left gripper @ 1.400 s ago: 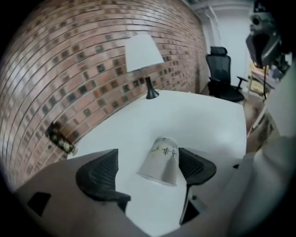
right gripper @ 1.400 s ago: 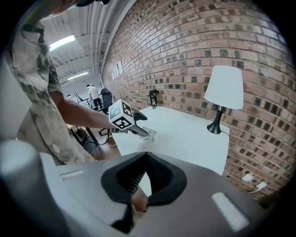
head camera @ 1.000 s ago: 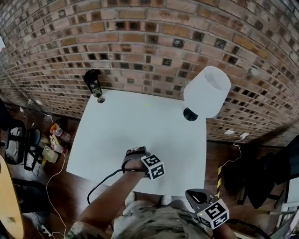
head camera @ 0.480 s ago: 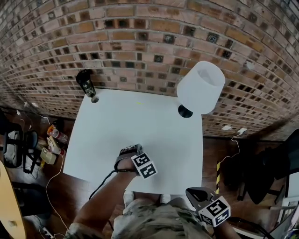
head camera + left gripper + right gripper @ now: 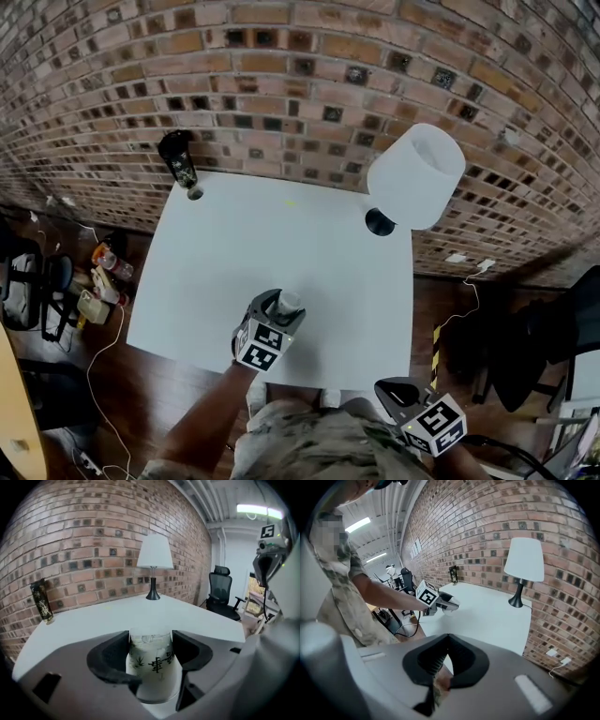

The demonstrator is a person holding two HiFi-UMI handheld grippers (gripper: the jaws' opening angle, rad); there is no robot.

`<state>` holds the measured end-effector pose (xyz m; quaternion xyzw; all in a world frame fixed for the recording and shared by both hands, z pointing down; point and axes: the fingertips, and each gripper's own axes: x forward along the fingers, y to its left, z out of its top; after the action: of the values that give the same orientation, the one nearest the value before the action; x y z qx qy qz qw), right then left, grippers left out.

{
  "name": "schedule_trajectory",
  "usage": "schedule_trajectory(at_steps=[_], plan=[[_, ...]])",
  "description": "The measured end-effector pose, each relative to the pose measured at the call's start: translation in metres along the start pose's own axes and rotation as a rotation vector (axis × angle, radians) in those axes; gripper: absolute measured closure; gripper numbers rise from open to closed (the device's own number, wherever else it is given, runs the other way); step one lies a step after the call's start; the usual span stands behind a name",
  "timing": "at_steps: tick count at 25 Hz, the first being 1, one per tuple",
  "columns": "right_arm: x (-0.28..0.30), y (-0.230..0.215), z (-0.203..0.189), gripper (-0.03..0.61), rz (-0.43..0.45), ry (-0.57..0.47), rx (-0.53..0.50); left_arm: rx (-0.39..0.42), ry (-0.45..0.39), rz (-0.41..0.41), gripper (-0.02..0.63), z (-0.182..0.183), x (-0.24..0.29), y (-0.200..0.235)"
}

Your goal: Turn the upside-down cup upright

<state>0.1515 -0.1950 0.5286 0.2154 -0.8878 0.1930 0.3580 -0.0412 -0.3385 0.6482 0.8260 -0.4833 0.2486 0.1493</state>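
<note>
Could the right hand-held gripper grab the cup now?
Probably not. The cup sits clamped in the left hand-held gripper, which covers its sides. The right hand-held gripper hangs off the table's near corner, jaws together, apart from it.

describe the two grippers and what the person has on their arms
The left gripper and right gripper are the same build: a pale grey moulded body and black curved fingers. Each carries a white cube with black square markers. The person wears a short-sleeved camouflage shirt, so the forearms are uncovered.
</note>
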Motion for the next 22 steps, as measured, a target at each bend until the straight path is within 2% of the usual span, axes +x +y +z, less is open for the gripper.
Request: schedule_trajectory(at_steps=[5, 8, 14, 22], plan=[[0.004, 0.003, 0.003, 0.577, -0.003, 0.03, -0.023, -0.08, -0.155, 0.014, 0.322, 0.0, -0.017, 0.007], [0.008, 0.006, 0.005, 0.576, -0.002, 0.047, -0.04, -0.107, -0.194, 0.018, 0.322, -0.01, -0.027, 0.005], [0.019, 0.017, 0.023, 0.577, -0.001, 0.047, -0.069, -0.081, -0.173, -0.009, 0.319, -0.029, -0.037, -0.002], [0.03, 0.051, 0.038, 0.575, -0.022, 0.021, -0.058, -0.018, -0.134, -0.084, 0.268, -0.037, -0.058, -0.009]])
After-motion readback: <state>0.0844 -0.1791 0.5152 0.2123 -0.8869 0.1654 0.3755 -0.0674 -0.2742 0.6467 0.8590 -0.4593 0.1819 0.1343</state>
